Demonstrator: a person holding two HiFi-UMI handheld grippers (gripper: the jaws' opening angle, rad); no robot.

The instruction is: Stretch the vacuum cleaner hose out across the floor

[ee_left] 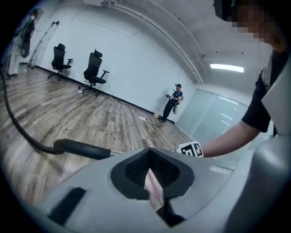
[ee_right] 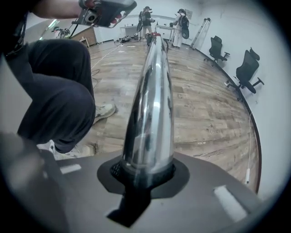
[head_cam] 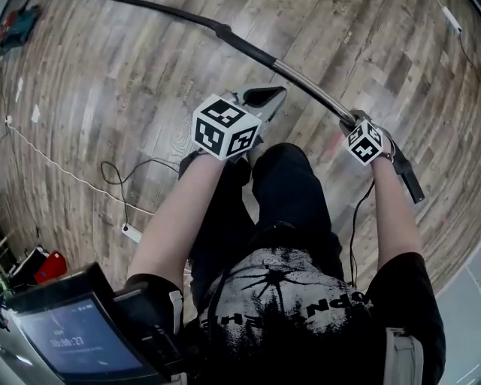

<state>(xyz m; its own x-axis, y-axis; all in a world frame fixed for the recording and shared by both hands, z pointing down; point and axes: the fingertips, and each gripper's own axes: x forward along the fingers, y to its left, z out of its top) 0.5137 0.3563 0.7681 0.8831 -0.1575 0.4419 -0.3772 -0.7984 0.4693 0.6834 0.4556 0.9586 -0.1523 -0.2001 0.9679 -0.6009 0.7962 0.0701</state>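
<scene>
Wood floor (head_cam: 113, 90) all round you and loads of space, but a few things to watch. Your right gripper (ee_right: 148, 175) is pinching the chrome tube (ee_right: 152, 91). That's slick metal, so a hard tug could slide it through the jaws. Your left gripper (ee_left: 152, 182) has its jaws pressed together on nothing, so there's no backup hold. The hose (head_cam: 173, 11) runs off the tube's far end toward the upper left of the head view. Loose cables (head_cam: 124, 177) lie on the floor at the left, and dragging the hose that way would probably snag them.
</scene>
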